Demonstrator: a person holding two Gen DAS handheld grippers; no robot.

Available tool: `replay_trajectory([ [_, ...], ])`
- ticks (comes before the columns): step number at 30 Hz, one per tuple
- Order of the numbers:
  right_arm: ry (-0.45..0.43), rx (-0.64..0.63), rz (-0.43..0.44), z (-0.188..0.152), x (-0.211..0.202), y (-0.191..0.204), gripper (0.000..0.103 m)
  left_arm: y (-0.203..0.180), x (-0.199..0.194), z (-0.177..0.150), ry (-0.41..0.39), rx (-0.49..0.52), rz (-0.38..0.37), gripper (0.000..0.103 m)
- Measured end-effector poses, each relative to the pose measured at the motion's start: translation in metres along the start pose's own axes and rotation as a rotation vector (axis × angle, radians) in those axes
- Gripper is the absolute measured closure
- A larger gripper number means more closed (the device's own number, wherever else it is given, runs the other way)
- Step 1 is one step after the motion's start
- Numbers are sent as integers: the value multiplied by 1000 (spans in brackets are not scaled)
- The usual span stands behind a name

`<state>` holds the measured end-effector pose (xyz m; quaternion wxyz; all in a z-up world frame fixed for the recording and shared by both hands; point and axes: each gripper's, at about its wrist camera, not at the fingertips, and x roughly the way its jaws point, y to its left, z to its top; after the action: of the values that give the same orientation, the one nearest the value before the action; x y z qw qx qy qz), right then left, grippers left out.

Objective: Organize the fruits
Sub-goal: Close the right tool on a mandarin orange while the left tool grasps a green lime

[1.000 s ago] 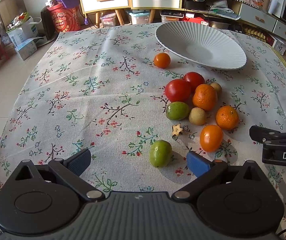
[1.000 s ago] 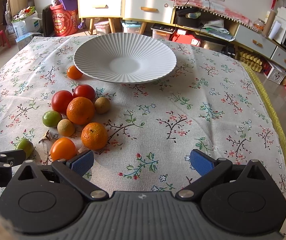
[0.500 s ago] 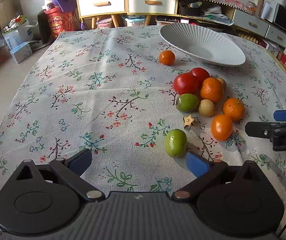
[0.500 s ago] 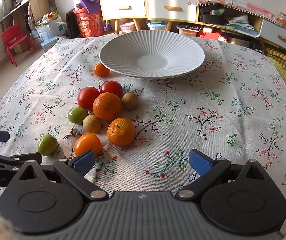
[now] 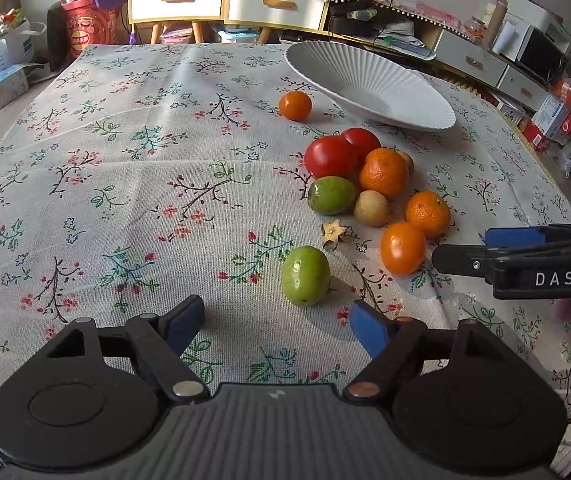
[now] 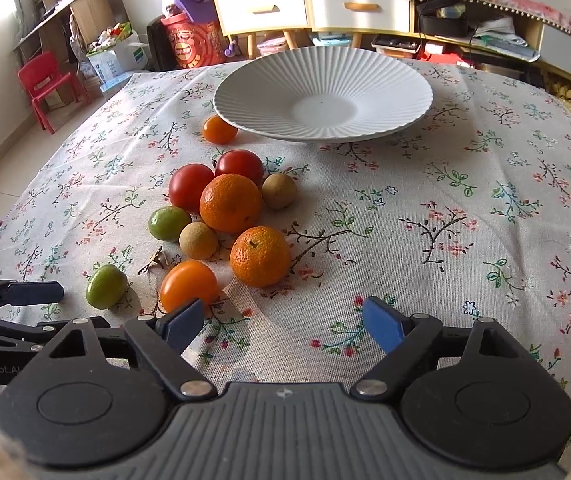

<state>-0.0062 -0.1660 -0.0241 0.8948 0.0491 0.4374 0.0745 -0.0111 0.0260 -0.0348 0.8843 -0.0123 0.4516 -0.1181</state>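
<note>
A white ribbed plate point(image 6: 385, 80) point(image 5: 405, 88) stands at the far side of the flowered cloth, with nothing on it. Loose fruit lies nearer: two red tomatoes point(image 6: 189, 186), two mandarins point(image 6: 259, 256), an orange tomato point(image 6: 187, 284), two brown longans, a small orange fruit point(image 6: 218, 129) by the plate, two green fruits. My left gripper point(image 5: 275, 322) has its jaws closing, nothing between them; the nearer green fruit point(image 5: 305, 275) lies just beyond its fingertips. My right gripper point(image 6: 281, 320) is closing too, nothing between its fingers, with the orange tomato just ahead of its left finger.
A dried star-shaped calyx point(image 5: 333, 232) lies among the fruit. Beyond the table stand white drawer cabinets point(image 6: 313, 4), a red child's chair point(image 6: 47, 84), a red drum and boxes on the floor. Bare cloth spreads left of the fruit and right of it.
Both grippers' fingers have drawn closer together. Both views have tilted up, showing more of the room. The nearer green fruit now sits closer to the middle of the left gripper's gap.
</note>
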Motion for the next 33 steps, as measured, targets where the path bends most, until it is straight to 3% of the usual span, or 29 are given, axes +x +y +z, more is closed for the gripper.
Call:
replay_trajectory([
  [5,-28,-28,11,1,2,1,26,-2,0,-1,-34,1,-20,38],
  [7,-39,-32,25,2,1,1,30,-2,-1,-1,-45,2,-25,50],
  [12,-51,-46,69,4,4,5,44,0,0,1,-64,-19,-39,63],
  [17,-74,-45,98,5,6,5,52,0,3,3,-72,-31,-41,81],
  [24,-89,-10,102,9,9,0,58,0,5,6,-70,-35,-42,81],
  [28,-92,-7,99,13,11,-1,70,0,6,9,-70,-52,-33,81],
  [33,-108,16,131,20,3,-5,71,-2,5,18,-77,-80,-34,81],
])
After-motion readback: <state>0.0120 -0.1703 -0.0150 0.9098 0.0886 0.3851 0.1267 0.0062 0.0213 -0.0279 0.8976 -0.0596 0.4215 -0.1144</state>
